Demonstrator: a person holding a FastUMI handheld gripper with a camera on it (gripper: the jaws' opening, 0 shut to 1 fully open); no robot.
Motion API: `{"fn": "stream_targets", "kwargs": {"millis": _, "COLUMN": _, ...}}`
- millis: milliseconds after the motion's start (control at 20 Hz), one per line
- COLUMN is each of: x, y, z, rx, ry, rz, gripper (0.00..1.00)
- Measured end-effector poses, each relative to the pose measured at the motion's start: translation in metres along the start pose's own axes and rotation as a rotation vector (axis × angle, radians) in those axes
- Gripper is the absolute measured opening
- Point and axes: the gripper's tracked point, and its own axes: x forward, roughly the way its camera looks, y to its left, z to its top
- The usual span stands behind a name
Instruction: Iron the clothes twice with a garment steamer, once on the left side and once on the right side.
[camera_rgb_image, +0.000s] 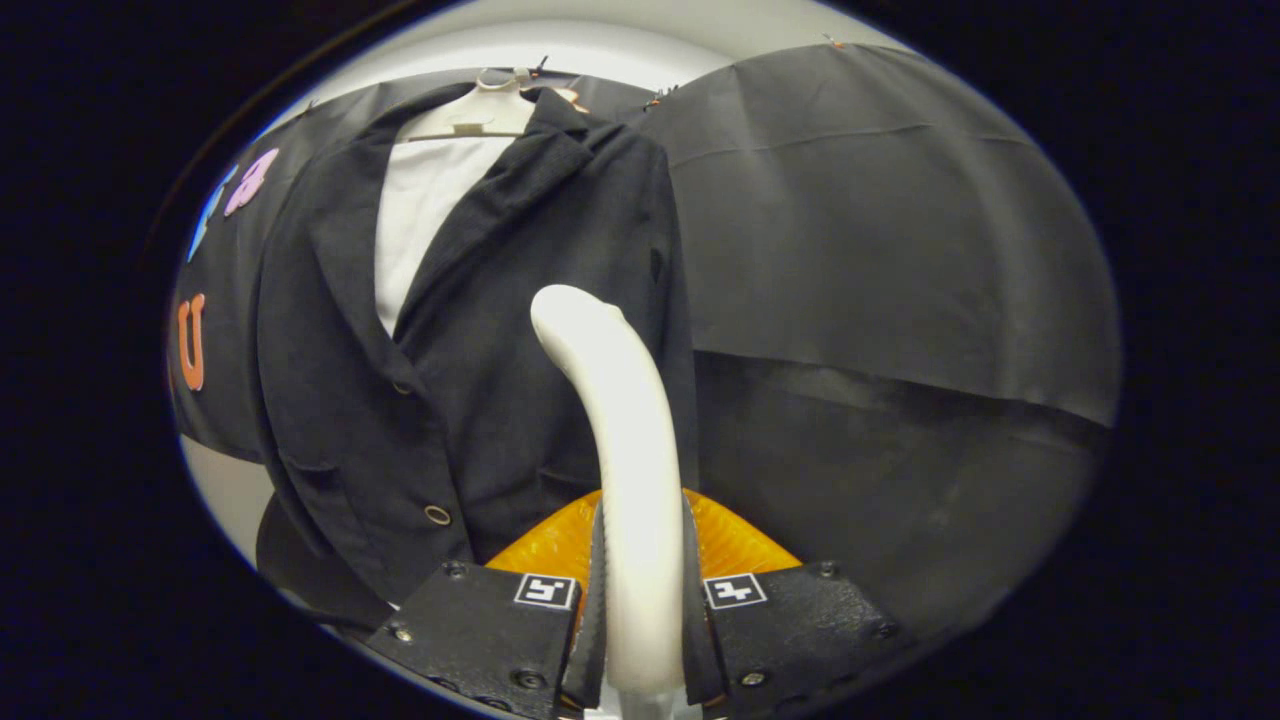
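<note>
Gripper view: gripper (640, 600) clamped on the white handle of the garment steamer (625, 450), both fingers pressing its sides. Steamer's orange body (740, 545) sits just beyond the fingers. Handle curves up toward a dark blazer (480, 380) hanging ahead on a hanger (475, 115), over a white shirt (425, 210).

One gripper (642, 600), its two fingers clamped on one white steamer handle (625, 440) — one orange steamer body (735, 545) behind them. One dark jacket (480, 350) on one hanger (480, 110), one white shirt (425, 215) inside — two jacket buttons (437, 515) visible.
</note>
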Motion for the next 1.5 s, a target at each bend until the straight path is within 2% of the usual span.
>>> {"fn": "stream_targets", "kwargs": {"millis": 750, "x": -0.004, "y": -0.011, "z": -0.08, "rx": 0.048, "ry": 0.164, "rz": -0.028, "gripper": 0.33}}
{"fn": "stream_targets", "kwargs": {"millis": 1500, "x": -0.005, "y": -0.009, "z": -0.158, "rx": 0.017, "ry": 0.312, "rz": -0.053, "gripper": 0.33}}
